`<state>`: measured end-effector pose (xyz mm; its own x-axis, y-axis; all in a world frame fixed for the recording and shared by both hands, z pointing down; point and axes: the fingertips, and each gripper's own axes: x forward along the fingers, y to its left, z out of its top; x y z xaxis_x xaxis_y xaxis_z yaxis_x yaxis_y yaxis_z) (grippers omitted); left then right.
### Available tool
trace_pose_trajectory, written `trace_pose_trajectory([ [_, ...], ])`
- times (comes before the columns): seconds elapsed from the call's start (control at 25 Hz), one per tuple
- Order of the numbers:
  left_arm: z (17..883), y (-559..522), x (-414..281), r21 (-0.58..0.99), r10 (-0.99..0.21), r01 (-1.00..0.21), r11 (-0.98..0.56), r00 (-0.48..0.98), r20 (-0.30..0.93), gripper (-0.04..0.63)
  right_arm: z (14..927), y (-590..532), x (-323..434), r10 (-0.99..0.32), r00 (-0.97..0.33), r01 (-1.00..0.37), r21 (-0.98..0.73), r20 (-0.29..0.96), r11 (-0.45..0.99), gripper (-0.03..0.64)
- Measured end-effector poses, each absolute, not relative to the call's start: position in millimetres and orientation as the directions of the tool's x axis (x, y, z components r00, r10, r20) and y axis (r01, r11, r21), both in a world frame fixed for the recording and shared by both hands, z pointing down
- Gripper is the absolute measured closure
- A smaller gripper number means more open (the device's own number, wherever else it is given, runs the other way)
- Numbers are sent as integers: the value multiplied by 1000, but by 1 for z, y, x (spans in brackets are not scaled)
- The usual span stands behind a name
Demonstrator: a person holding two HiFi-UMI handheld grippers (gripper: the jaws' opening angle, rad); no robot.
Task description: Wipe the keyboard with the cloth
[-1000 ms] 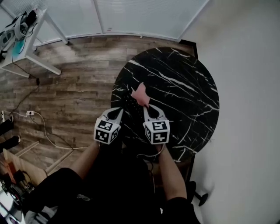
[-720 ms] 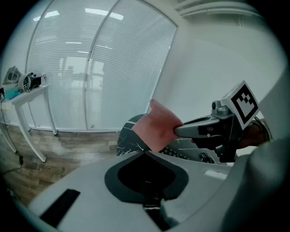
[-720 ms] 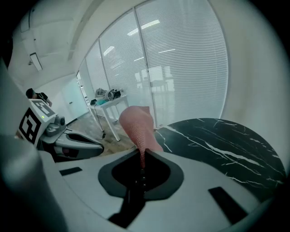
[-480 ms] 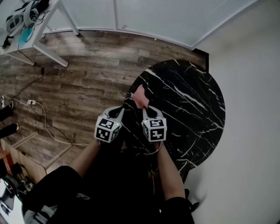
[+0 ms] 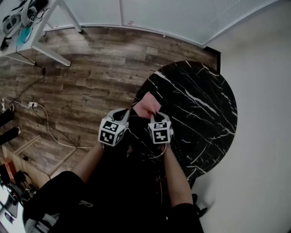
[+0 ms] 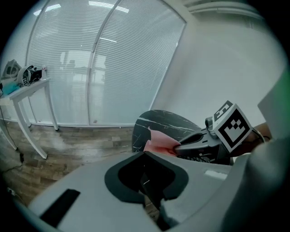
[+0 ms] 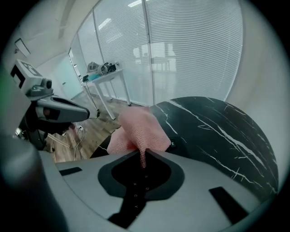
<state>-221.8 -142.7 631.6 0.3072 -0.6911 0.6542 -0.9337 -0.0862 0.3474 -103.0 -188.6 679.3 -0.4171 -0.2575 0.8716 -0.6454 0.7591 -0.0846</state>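
A pink cloth (image 5: 148,105) hangs bunched from my right gripper (image 5: 155,116), which is shut on it at the near left edge of the round black marble table (image 5: 204,109). In the right gripper view the cloth (image 7: 140,129) spreads ahead of the jaws, and lettered keys of the black keyboard (image 7: 136,192) show below them. The keyboard (image 5: 178,150) lies diagonally under that gripper and is hard to tell from the dark top. My left gripper (image 5: 123,114) hovers just left of the table edge, jaws together with nothing seen between them. From the left gripper view, the cloth (image 6: 158,140) is at the right gripper's tip.
Wood-plank floor (image 5: 82,82) surrounds the table. A white desk (image 5: 41,27) with gear stands at the far left, and a cable (image 5: 45,129) runs over the floor. Blinds (image 5: 182,13) and a white wall (image 5: 263,113) border the room.
The right gripper has carried the cloth a little along the keyboard, and the cloth now shows more spread out. The two grippers stand slightly closer. The head camera has shifted.
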Motion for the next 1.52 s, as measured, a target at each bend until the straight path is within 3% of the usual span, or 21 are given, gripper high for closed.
trace_pose_trajectory([
  [0.32,634,-144,-219,348,-682,-932,-100,319,658,595,688,-187,-105,-257,-422,-638,-83,870,765,561],
  [1.52,634,-102,-150,330,-650,-929,-166,355,672,595,691,-125,-45,-242,-426,-666,-121,872,736,548],
])
